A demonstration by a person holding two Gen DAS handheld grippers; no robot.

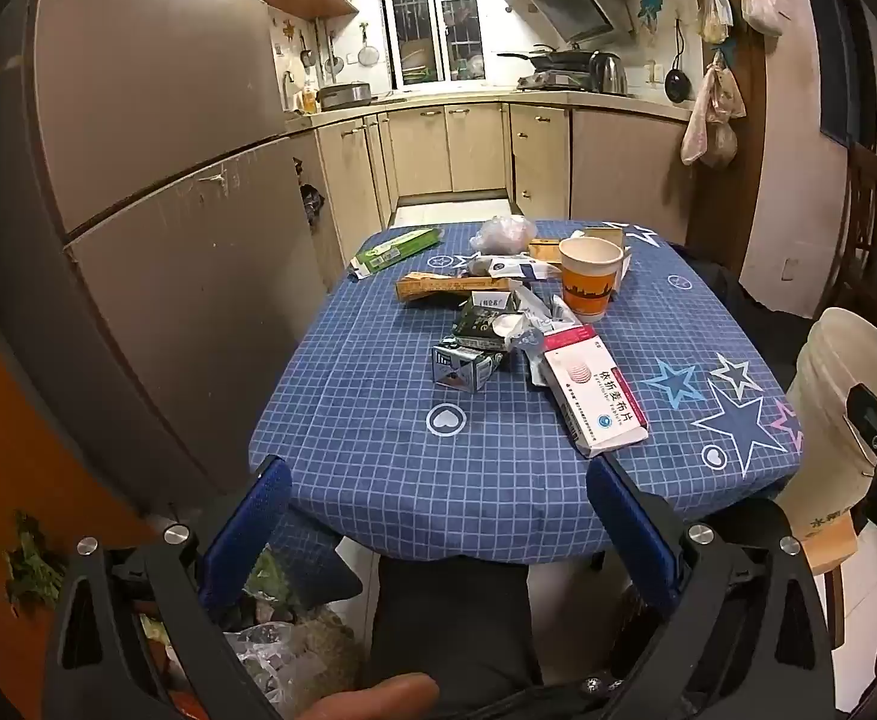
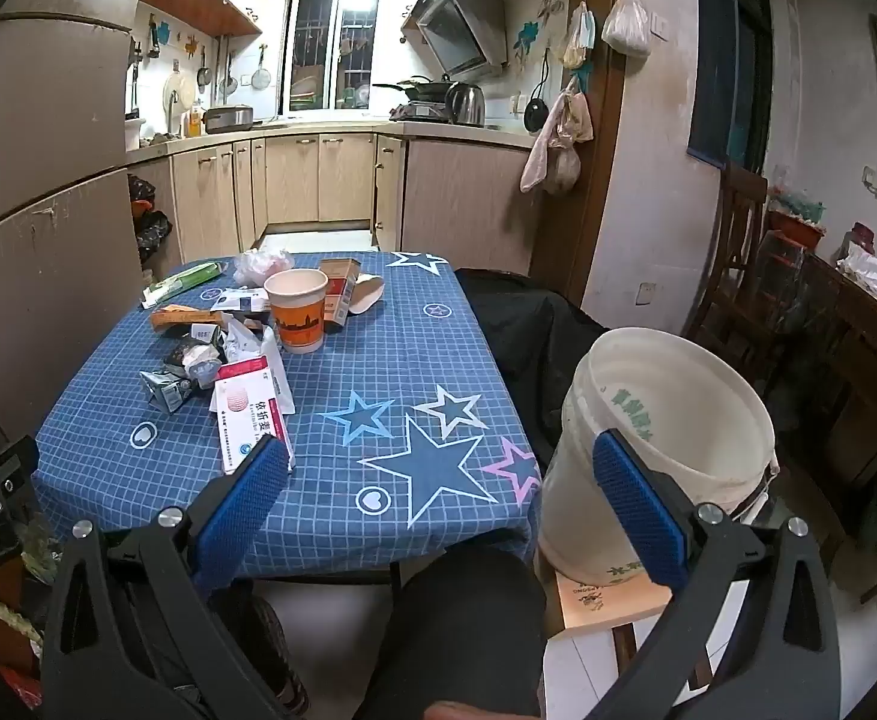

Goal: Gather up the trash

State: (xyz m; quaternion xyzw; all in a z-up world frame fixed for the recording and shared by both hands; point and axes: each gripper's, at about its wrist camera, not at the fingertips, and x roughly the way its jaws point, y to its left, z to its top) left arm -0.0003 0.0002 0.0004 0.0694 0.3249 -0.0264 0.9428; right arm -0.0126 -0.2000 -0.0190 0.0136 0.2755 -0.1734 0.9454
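On the blue grid-checked tablecloth, printed with stars and small hearts, we find the trash heaped toward the far half of the table. Nearest us lies a flat white and red medicine box of glossy card, one corner close to the cloth's front edge. Just left of it sits a crushed silver-grey carton, creased and shiny, with crumpled wrappers of dark foil and white paper bunched behind it. An upright paper cup, orange-banded with a pale, round rim, stands behind the box. Further back we see a long tan cardboard box lying flat, a green carton at the far left corner, and a wrinkled clear plastic bag.

Beside the table's right edge, a white plastic bucket, smooth and cylindrical, rests on a wooden stool.

Our left gripper hangs before the table's near edge, its blue ribbed pads spread wide and gripping nothing. Our right gripper is likewise spread wide with nothing between its fingers, one blue pad over the cloth, the other in front of the bucket wall.
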